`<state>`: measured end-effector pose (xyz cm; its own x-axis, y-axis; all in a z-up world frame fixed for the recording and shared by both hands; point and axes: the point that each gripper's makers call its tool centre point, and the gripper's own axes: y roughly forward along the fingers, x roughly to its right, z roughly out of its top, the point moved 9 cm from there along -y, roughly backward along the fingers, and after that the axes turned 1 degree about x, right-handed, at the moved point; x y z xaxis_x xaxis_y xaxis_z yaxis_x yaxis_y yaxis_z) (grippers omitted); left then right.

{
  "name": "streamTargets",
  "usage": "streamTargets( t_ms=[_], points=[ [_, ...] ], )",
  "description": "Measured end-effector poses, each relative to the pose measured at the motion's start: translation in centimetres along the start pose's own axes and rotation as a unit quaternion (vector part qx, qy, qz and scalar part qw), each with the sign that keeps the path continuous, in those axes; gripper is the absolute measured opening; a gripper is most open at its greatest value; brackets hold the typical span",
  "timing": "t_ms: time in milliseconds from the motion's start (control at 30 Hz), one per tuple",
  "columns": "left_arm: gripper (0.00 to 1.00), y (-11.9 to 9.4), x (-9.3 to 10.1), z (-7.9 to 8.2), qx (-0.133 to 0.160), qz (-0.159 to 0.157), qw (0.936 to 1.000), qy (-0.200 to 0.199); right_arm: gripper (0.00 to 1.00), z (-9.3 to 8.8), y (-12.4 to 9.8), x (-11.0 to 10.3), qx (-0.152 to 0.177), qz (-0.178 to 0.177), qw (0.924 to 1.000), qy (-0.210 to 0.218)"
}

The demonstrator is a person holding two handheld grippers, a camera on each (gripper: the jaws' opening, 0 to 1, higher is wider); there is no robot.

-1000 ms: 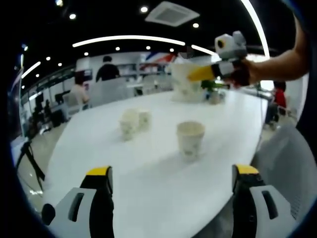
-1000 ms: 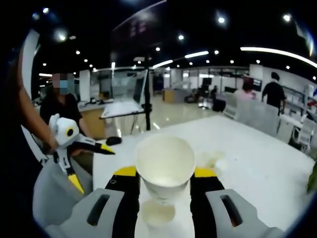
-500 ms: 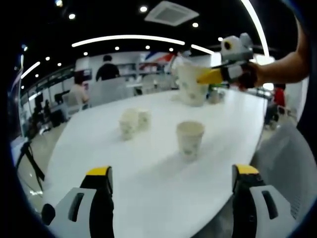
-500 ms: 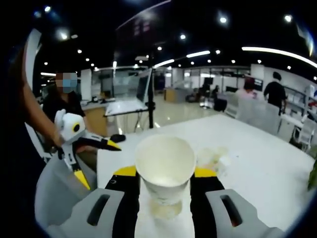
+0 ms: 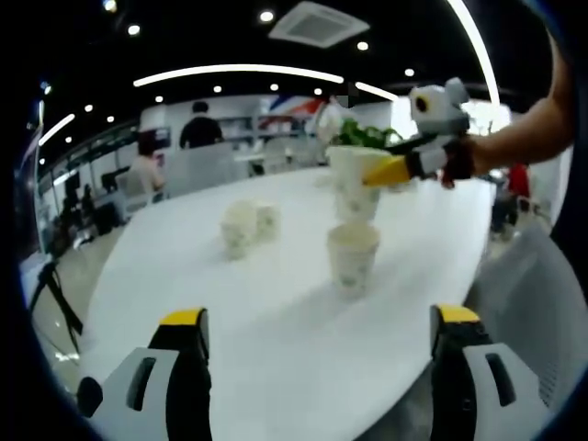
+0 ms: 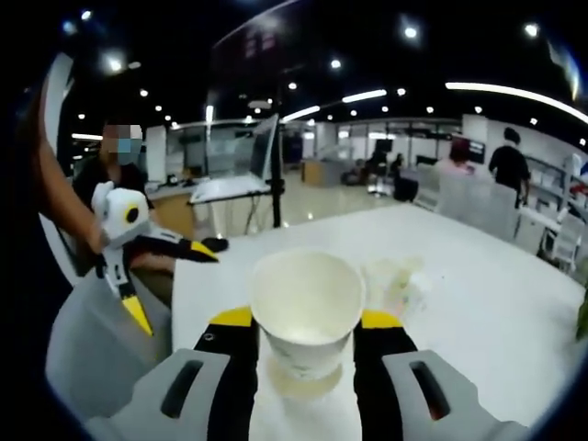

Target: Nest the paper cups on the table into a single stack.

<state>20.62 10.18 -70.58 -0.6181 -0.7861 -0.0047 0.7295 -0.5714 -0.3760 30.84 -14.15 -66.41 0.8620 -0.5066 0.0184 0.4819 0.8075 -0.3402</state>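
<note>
Cups are not yet stacked: one cup [image 6: 306,308] is pinched by the right gripper [image 6: 306,354] just above a standing cup [image 5: 353,257]; two more cups [image 5: 246,223] wait on the surface [image 5: 276,322]. Left gripper [image 5: 317,367] jaws are spread, empty.

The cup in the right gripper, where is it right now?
In the left gripper view the held cup hangs right of centre, clamped by the right gripper, just above the upright cup on the white table.
</note>
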Motion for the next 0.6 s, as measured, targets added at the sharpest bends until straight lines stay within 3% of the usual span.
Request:
streamTargets(
  t_ms=[333, 433, 600],
  points=[
    [0.99, 0.1, 0.0, -0.1, -0.003, -0.002, 1.0, -0.001, 0.38, -2.8, 1.4, -0.5, -0.026, -0.006, 0.9995, 0.017],
    [0.99, 0.1, 0.0, -0.1, -0.004, -0.003, 1.0, -0.001, 0.39, -3.8, 2.0, -0.7, -0.051, -0.007, 0.9985, 0.02],
    [0.99, 0.1, 0.0, -0.2, -0.005, -0.003, 1.0, 0.0, 0.39, -5.1, 2.5, -1.0, -0.066, -0.01, 0.9977, 0.01]
  ],
)
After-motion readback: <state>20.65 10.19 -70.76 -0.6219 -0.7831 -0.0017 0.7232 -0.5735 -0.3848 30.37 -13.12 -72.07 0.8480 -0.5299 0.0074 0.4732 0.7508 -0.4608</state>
